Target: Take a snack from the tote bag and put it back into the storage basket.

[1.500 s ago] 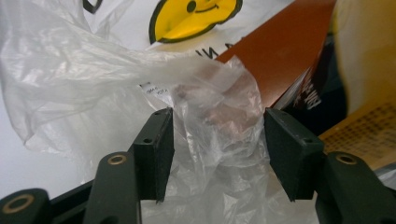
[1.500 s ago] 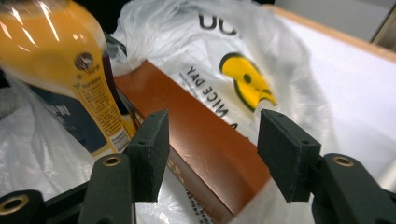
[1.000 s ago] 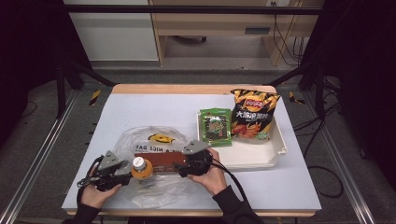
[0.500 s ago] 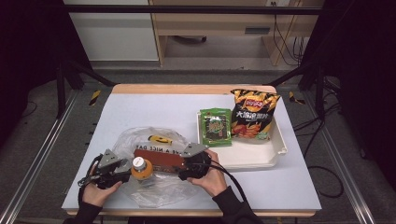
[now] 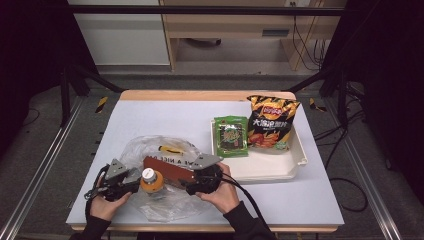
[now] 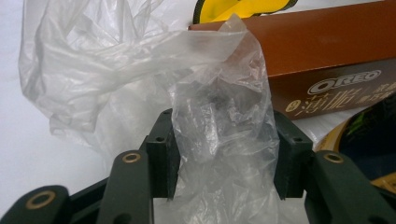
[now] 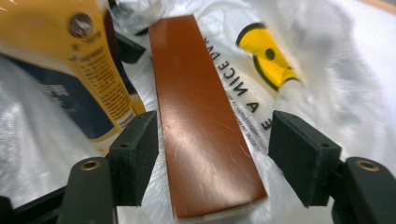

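Clear plastic bag (image 5: 165, 175): lies crumpled on the near left part of the white table (image 5: 150, 120), printed with a yellow smiley face and black lettering.

Brown Oreo box (image 5: 167, 171): long and flat, lying on the bag, between the two grippers.

Bottle (image 5: 148, 181): orange-yellow body, white cap, at the box's left end, just beside the left gripper.

Left gripper (image 5: 131, 181): at the bag's near left edge. In the left gripper view a bunched fold of the bag's film (image 6: 224, 140) stands between the jaws, which have just been closing; whether the pads press on it cannot be told.

Right gripper (image 5: 192, 187): at the box's right end. In the right gripper view the jaws straddle the box (image 7: 203, 126) with gaps on both sides, released; they have just been opening.

White tray (image 5: 295, 165): right side of the table, well apart from the bag. Holds a green seaweed packet (image 5: 231, 136) and a chip bag (image 5: 270, 122), side by side.
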Demonstrator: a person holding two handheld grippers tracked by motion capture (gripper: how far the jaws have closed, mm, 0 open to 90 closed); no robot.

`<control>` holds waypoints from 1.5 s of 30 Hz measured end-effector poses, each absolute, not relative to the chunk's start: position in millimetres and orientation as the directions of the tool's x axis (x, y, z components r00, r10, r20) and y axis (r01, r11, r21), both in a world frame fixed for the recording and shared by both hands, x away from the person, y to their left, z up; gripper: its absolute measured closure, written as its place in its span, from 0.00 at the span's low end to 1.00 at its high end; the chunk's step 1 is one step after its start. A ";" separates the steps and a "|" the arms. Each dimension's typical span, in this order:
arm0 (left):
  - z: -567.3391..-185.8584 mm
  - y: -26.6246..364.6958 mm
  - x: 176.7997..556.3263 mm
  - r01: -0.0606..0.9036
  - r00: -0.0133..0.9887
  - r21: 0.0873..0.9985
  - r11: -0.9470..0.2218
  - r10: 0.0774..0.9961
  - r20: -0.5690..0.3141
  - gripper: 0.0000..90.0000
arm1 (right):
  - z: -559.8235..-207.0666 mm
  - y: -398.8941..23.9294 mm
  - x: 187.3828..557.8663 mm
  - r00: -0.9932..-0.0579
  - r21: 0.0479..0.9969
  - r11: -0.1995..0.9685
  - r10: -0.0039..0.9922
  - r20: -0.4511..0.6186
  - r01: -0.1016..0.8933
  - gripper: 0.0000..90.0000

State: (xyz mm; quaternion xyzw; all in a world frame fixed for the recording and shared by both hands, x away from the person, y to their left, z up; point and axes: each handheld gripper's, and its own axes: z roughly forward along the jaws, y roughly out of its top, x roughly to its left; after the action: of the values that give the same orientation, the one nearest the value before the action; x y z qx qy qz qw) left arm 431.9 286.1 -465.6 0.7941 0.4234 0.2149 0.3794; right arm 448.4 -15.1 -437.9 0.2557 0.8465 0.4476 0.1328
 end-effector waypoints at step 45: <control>-468.0 289.7 430.6 0.508 0.553 0.785 -0.354 0.833 0.017 0.58 | -459.8 17.7 471.1 -0.809 0.705 0.567 0.588 0.015 0.426 0.48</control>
State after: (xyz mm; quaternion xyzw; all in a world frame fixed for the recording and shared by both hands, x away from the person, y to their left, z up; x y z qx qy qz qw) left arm 430.6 289.7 -468.0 0.7945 0.4222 0.2133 0.3808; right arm 471.1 17.7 -459.8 0.2887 0.8783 0.3646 0.1113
